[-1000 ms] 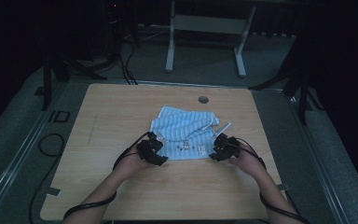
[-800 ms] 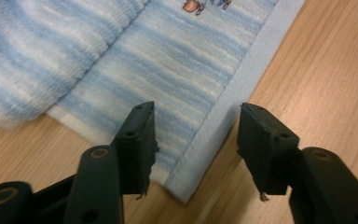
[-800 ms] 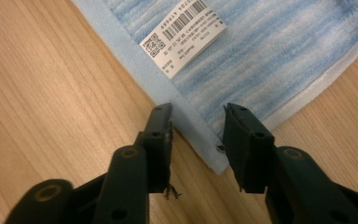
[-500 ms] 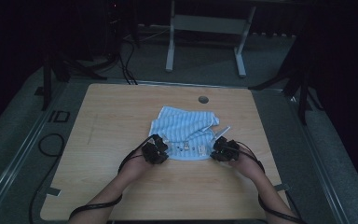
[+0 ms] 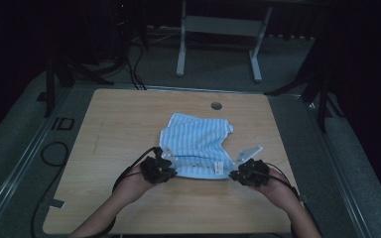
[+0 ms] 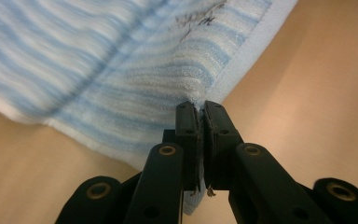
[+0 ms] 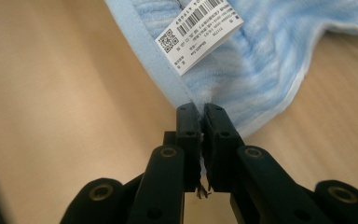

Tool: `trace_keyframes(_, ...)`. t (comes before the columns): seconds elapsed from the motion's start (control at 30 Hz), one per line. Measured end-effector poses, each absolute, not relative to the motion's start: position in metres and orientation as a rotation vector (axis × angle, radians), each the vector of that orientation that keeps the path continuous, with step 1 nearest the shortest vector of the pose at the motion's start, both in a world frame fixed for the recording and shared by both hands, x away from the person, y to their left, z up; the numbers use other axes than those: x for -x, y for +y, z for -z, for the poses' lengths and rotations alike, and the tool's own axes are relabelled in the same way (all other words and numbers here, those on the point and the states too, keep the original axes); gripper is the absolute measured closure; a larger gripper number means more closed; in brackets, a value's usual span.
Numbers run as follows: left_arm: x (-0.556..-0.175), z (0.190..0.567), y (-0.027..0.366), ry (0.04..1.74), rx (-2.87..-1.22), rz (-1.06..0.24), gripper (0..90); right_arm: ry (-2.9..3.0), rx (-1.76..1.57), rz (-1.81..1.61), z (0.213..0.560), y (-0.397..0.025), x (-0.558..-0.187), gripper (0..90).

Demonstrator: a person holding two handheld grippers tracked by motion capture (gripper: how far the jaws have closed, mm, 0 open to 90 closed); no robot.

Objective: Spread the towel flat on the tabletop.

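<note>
Towel: blue-and-white striped towel (image 5: 198, 144) lies rumpled on the wooden tabletop (image 5: 119, 124), near the centre, its near edge stretched between the two grippers.
Left gripper: left gripper (image 5: 159, 168) sits at 7 o'clock of the towel; in the left gripper view its fingers (image 6: 189, 126) are closed on the towel's near corner (image 6: 200, 100), cloth pinched between them.
Right gripper: right gripper (image 5: 248, 172) sits at 5 o'clock of the towel; in the right gripper view its fingers (image 7: 216, 126) are clamped on the opposite near corner, at the pale blue hem.
Label: white barcode tag (image 7: 198, 32) is sewn to the hem, just at 12 o'clock of the right fingers.
Tabletop fitting: round cable hole (image 5: 216, 105) lies at 12 o'clock of the towel, well apart from both grippers.
</note>
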State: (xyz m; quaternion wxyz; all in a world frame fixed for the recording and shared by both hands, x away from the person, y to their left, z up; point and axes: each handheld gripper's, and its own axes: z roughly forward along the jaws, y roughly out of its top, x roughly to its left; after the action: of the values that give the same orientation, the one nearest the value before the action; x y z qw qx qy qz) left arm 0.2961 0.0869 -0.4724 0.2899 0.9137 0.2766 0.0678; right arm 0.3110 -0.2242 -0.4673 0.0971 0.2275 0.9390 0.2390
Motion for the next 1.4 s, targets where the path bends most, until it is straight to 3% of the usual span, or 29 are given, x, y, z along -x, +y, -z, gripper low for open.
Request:
trace_keyframes(0.3, -0.233, 0.483, 0.088, 0.642, -2.467, -0.049, 84.3, 2.873, -0.591, -0.667, 0.473, -0.227, -0.231, 85.0)
trace_keyframes(0.43, -0.211, 0.494, 0.079, 0.574, -2.514, 0.109, 82.9, 2.981, -0.575, -0.634, 0.485, -0.23, -0.205, 83.6)
trace_keyframes(0.53, -0.2, 0.502, 0.071, 0.524, -2.552, 0.181, 75.6, 3.049, -0.564, -0.609, 0.494, -0.233, -0.196, 76.1)
trace_keyframes(0.63, -0.198, 0.502, 0.069, 0.503, -2.567, 0.157, 63.7, 3.034, -0.578, -0.628, 0.493, -0.236, -0.197, 71.4)
trace_keyframes(0.7, -0.214, 0.494, 0.075, 0.549, -2.534, 0.068, 59.4, 2.929, -0.668, -0.706, 0.481, -0.243, -0.216, 70.5)
trace_keyframes(0.83, -0.247, 0.494, 0.081, 0.642, -2.505, -0.035, 59.4, 2.815, -0.73, -0.7, 0.479, -0.246, -0.249, 75.1)
trace_keyframes(0.97, -0.287, 0.5, 0.089, 0.75, -2.49, -0.14, 59.4, 2.771, -0.764, -0.712, 0.484, -0.242, -0.289, 73.0)
trace_keyframes(1.23, -0.348, 0.516, 0.096, 0.911, -2.496, -0.27, 59.3, 2.728, -0.863, -0.685, 0.496, -0.232, -0.369, 68.9)
trace_keyframes(1.4, -0.365, 0.526, 0.09, 0.939, -2.499, -0.27, 56.0, 2.727, -0.944, -0.631, 0.508, -0.227, -0.402, 70.3)
